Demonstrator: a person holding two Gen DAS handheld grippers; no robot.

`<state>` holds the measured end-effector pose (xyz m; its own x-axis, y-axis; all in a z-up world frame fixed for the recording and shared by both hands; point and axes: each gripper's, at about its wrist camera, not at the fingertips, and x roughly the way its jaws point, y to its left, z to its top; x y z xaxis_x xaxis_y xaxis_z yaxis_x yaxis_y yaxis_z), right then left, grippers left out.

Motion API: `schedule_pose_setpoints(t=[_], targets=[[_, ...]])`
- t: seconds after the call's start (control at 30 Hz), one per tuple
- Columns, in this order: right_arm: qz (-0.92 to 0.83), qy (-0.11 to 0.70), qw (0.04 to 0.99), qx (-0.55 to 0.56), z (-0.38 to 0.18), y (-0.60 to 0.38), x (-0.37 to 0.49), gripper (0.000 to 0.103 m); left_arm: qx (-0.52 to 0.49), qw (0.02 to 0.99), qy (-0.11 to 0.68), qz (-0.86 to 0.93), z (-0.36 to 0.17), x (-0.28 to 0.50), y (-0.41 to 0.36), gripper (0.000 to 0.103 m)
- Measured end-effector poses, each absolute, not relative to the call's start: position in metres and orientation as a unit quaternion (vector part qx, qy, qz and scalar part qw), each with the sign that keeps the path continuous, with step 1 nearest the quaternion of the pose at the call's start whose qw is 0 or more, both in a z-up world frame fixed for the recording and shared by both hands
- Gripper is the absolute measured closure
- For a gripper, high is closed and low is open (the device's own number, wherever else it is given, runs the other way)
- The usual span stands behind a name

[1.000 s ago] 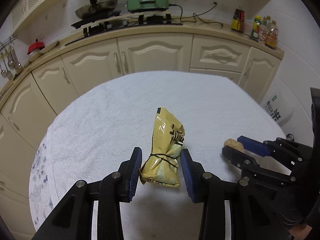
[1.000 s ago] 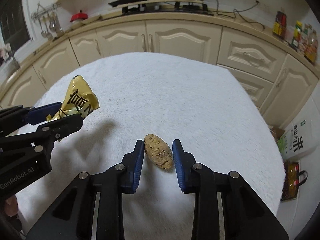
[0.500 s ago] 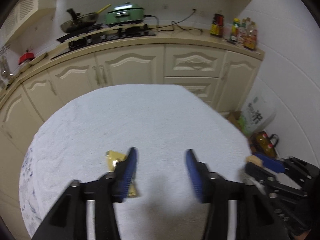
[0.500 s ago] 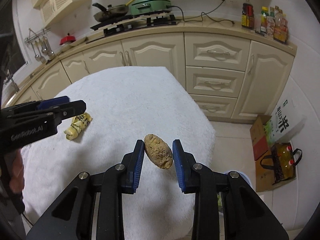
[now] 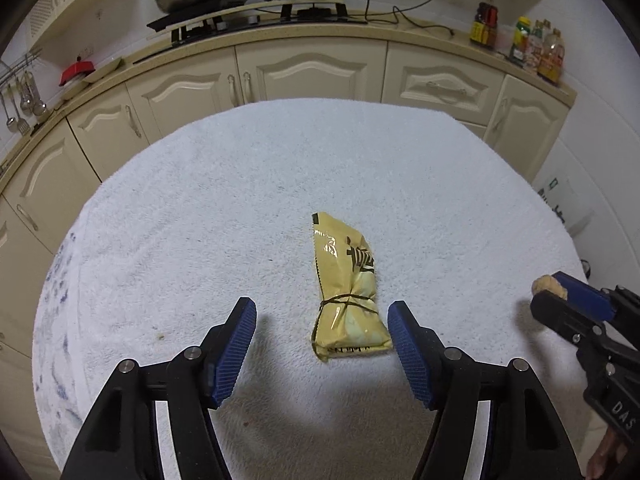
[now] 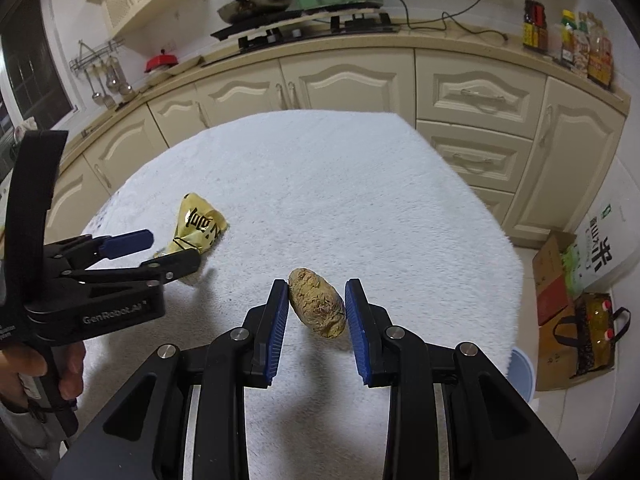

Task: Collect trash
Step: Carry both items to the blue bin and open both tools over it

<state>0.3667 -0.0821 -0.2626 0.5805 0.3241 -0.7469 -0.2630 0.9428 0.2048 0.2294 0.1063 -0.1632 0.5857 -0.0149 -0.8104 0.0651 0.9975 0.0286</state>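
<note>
Wrapper (image 6: 196,230) near end behind left fingers (image 6: 176,262), bottle labels (image 5: 536,50) unreadable (too small)

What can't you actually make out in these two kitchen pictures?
- Yellow wrapper: its lower end in the right wrist view, behind the left gripper.
- Brown lump: mostly hidden in the left wrist view by the right gripper.
- Counter bottles: labels too small.
- Blue round thing: cut off by the table.

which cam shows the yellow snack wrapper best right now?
Left wrist: the yellow wrapper lies whole on the white cloth, ahead of the open left gripper. Right wrist shows it smaller, off to the side, its lower end hidden behind that gripper's fingers.
</note>
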Motion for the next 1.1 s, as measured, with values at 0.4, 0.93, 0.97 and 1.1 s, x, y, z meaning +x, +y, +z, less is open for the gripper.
schedule_pose_setpoints(t=[0.4, 0.93, 0.97, 1.1], targets=[[0.162, 0.431, 0.887, 0.041, -0.262, -0.086, 0.366, 0.073, 0.022, 0.893, 0.447, -0.056, -0.161, 0.241, 0.105, 0.073], [0.084, 0.384, 0.915, 0.095, -0.234, -0.208, 0.321, 0.073, 0.071, 0.886, 0.424, -0.177, -0.133, 0.200, -0.022, 0.073], [0.074, 0.381, 0.916, 0.101, -0.234, -0.222, 0.317, 0.073, 0.075, 0.883, 0.424, -0.185, -0.132, 0.201, -0.035, 0.073], [0.030, 0.373, 0.920, 0.113, -0.232, -0.271, 0.302, 0.073, 0.100, 0.872, 0.425, -0.221, -0.136, 0.201, -0.097, 0.073]])
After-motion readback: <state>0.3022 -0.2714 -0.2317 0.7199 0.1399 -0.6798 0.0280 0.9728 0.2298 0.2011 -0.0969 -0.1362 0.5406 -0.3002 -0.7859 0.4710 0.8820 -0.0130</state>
